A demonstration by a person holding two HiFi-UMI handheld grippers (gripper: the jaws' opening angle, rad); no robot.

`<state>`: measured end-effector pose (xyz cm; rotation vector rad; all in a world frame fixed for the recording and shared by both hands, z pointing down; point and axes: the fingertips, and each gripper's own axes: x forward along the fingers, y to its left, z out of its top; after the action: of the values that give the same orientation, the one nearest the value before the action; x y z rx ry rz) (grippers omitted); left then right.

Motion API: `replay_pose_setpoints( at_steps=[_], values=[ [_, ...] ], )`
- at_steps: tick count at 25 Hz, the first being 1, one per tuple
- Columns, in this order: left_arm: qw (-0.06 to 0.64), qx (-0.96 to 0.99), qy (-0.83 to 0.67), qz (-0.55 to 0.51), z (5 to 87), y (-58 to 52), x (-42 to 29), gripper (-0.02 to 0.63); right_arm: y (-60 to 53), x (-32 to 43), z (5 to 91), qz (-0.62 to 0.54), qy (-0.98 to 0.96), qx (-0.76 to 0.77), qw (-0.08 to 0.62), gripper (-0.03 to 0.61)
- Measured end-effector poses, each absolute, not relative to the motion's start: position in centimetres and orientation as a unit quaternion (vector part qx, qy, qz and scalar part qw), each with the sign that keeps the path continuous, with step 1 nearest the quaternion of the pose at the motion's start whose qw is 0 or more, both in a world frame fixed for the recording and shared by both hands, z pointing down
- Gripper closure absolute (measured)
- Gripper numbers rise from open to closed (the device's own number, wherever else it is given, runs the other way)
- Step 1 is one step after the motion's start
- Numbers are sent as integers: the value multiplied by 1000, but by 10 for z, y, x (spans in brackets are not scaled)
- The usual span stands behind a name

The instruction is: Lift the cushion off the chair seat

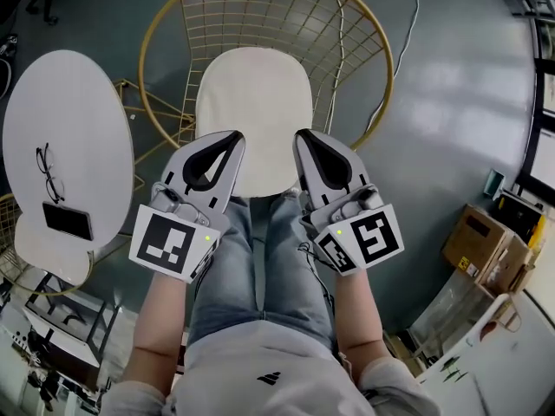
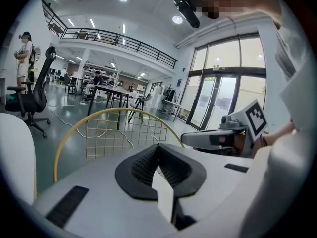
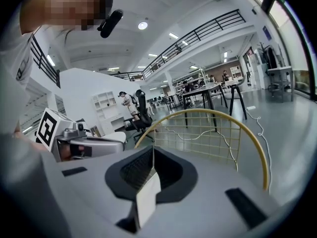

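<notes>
A white oval cushion [image 1: 256, 102] lies on the seat of a gold wire chair [image 1: 381, 50]. Both grippers hover side by side over the cushion's near edge, tips pointing toward the chair back. The left gripper [image 1: 234, 139] is shut with nothing between its jaws, and so is the right gripper [image 1: 301, 137]. In the left gripper view the closed tips [image 2: 158, 147] face the gold wire backrest [image 2: 119, 112], with the right gripper [image 2: 185, 139] beside them. The right gripper view shows its closed tips [image 3: 152, 150] before the same backrest [image 3: 213, 112]. I cannot tell whether either gripper touches the cushion.
A round white side table [image 1: 78, 120] stands left of the chair, carrying glasses [image 1: 48, 173] and a black phone [image 1: 68, 221]. Cardboard boxes [image 1: 486, 245] sit at the right. A white cable [image 1: 414, 7] trails on the grey floor. The person's jeans-clad legs [image 1: 260, 258] are below the grippers.
</notes>
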<state>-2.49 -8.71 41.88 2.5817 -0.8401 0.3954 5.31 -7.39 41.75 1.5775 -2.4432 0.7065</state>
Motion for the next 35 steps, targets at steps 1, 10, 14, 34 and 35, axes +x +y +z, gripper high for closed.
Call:
replay_pose_setpoints(
  at_steps=[1,10,14,34,35],
  values=[
    [202,922,-299,144,424,-86,-25,601,-73,52,422,238,-814,525,75,565],
    [224,914,-299,161,464,-77,-30,601,-66,50,461,257,-806,527,86,563],
    [218,910,-309,171,485,-81,-37,600,-65,51,480,267,-803,525,94,561],
    [250,858,-374,250,591,-93,-73,543,-62,85,574,327,-752,555,138,480],
    [252,854,-376,254,595,-93,-75,537,-62,87,579,332,-748,558,139,474]
  ],
)
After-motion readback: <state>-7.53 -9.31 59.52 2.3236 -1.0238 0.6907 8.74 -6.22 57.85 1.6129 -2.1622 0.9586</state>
